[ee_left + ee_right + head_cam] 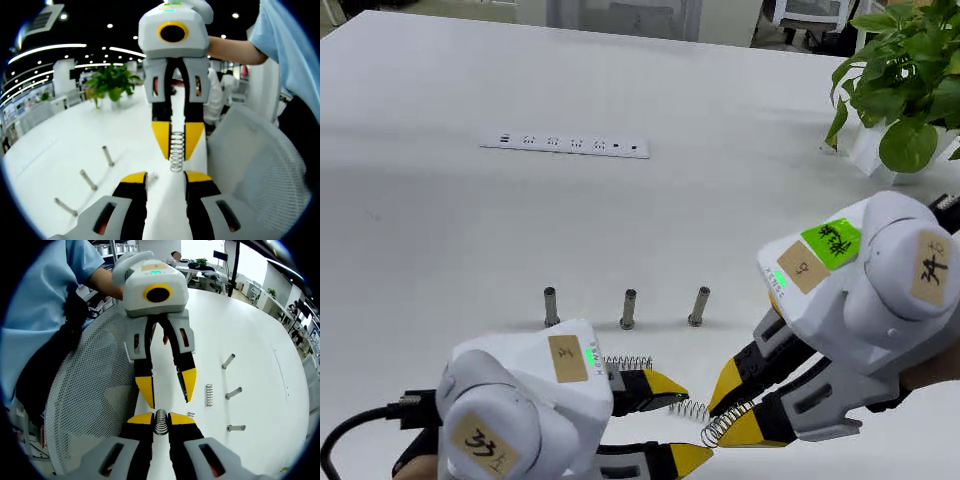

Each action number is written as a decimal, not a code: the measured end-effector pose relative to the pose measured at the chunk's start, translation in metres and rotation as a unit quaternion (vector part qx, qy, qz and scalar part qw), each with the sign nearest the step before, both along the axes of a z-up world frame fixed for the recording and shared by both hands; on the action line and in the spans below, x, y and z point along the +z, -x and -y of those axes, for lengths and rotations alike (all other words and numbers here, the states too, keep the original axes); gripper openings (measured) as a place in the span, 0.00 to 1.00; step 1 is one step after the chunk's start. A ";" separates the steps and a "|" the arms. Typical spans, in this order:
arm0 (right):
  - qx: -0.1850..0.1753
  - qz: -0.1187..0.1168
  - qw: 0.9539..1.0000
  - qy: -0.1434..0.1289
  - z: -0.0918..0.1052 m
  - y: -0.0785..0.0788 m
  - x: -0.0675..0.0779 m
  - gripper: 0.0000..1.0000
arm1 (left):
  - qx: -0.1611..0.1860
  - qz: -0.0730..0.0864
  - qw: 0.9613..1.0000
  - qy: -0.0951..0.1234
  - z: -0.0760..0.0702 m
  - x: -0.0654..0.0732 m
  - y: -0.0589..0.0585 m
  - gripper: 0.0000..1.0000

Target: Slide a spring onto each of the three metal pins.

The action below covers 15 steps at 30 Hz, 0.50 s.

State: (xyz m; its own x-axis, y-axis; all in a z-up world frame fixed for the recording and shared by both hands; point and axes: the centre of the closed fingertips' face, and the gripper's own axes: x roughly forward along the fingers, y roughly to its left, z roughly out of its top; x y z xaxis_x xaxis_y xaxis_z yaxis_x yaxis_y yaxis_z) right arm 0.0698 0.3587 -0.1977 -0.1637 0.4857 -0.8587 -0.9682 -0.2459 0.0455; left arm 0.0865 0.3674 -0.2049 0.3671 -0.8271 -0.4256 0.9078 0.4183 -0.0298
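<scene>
Three pins (628, 309) are seen bare at the centre of the head view. One spring (160, 422) is clamped in the right gripper (720, 424), lower right. The left gripper (166, 176) is held spread, empty.

Left gripper (700, 423): rounded white shell, black jaws with yellow tips, small green light, tan labels, one handwritten "33". A black cable (350, 428) leaves it at 8 o'clock in the head view.

Right gripper (711, 424): same white shell and black-and-yellow jaws, green light, tan label "6", bright green sticker, tan label "34" at 3 o'clock. Jaw arms are slotted, with red showing inside.

Person wears a light blue short-sleeved top (60, 270), at 10 o'clock in the right gripper view.
</scene>
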 end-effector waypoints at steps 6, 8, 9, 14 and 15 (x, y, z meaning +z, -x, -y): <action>0.007 0.010 1.000 0.006 -0.002 -0.006 0.000 0.12 | 0.051 -0.010 0.999 -0.004 -0.028 -0.007 -0.005 0.41; 0.009 0.011 1.000 0.009 -0.002 -0.009 -0.001 0.12 | 0.070 -0.015 0.997 -0.006 -0.038 -0.010 -0.007 0.46; 0.010 0.012 1.000 0.013 -0.001 -0.011 -0.002 0.12 | 0.079 -0.016 0.997 -0.007 -0.044 -0.011 -0.008 0.49; 0.016 0.020 0.999 0.023 0.000 -0.016 -0.003 0.12 | 0.113 -0.019 0.993 -0.009 -0.065 -0.015 -0.012 0.58; 0.017 0.021 0.999 0.025 0.000 -0.017 -0.004 0.12 | 0.121 -0.016 0.992 -0.007 -0.069 -0.014 -0.013 0.60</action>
